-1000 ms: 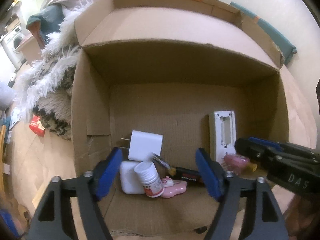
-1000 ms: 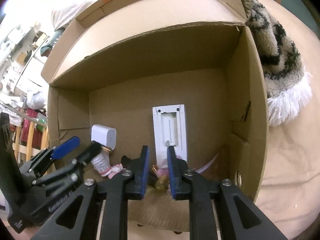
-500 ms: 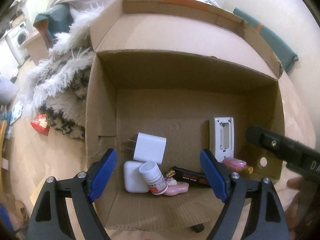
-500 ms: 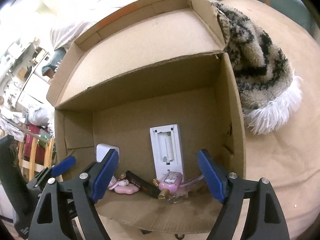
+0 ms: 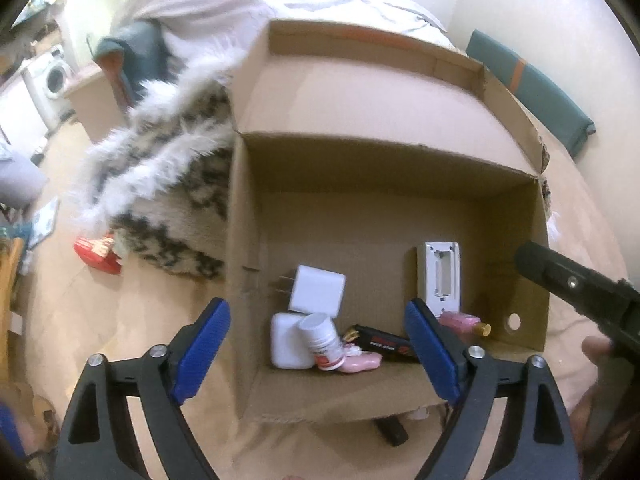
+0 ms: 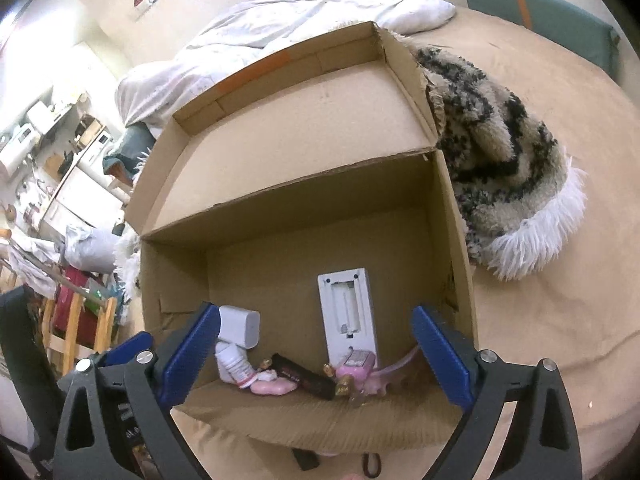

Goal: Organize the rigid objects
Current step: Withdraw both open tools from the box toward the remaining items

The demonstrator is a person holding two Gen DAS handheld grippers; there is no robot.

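An open cardboard box [image 5: 400, 208] [image 6: 304, 232] lies on a tan bed sheet. Along its near inner wall lie two white chargers [image 5: 316, 292], a white pill bottle [image 5: 322, 334] [image 6: 234, 360], a pink clip [image 5: 362, 362] [image 6: 274, 387], a black bar [image 5: 382, 342] [image 6: 304, 376], a white battery case [image 5: 440, 276] [image 6: 348, 312] and a pink bottle with a gold cap [image 5: 460, 320] [image 6: 356, 364]. My left gripper [image 5: 316, 354] hovers above the box's near left part, its jaws still opening with nothing between them. My right gripper [image 6: 316, 356] hangs above the pink bottle, jaws opening wide and holding nothing.
A furry patterned blanket [image 5: 172, 184] [image 6: 504, 168] lies against the box's sides. A red packet [image 5: 98, 254] sits on the sheet to the left. A white duvet [image 6: 304, 12] is piled behind the box. A teal headboard [image 5: 528, 88] runs along the wall.
My right gripper opened and let go of the pink bottle, which now lies in the box. Both grippers rose and drew back from the box. The left jaws widened.
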